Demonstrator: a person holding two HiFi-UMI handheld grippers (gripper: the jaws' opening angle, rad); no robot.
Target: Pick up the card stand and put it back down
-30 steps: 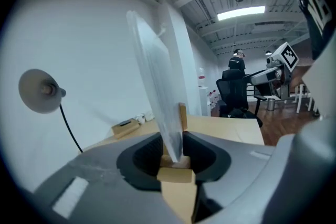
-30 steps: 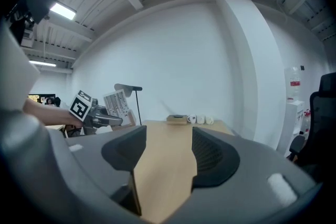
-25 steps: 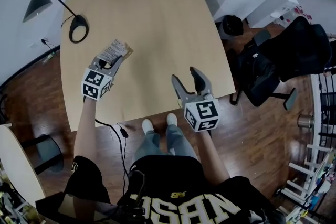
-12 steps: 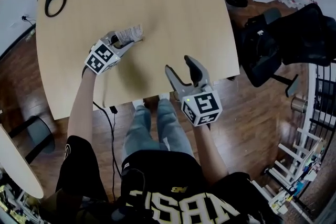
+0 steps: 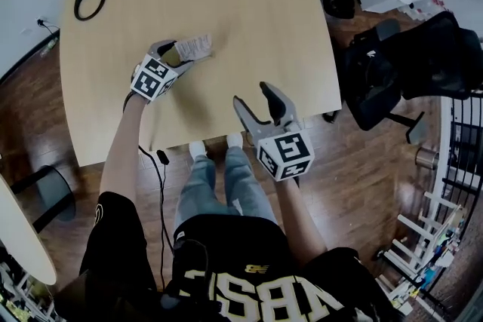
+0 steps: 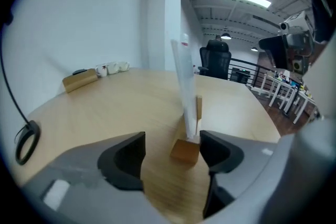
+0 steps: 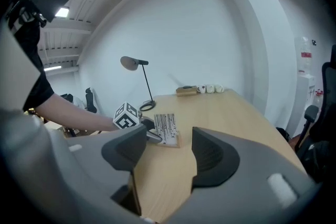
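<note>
Card stand (image 6: 188, 97) sits (upright) between left gripper (image 6: 171, 149) jaws — opening.

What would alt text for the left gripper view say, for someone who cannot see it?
A small card stand, a wooden base holding an upright card, stands on a pale wooden table between the dark, opening jaws of the left gripper. Cups and a wooden block sit at the table's far edge.
</note>
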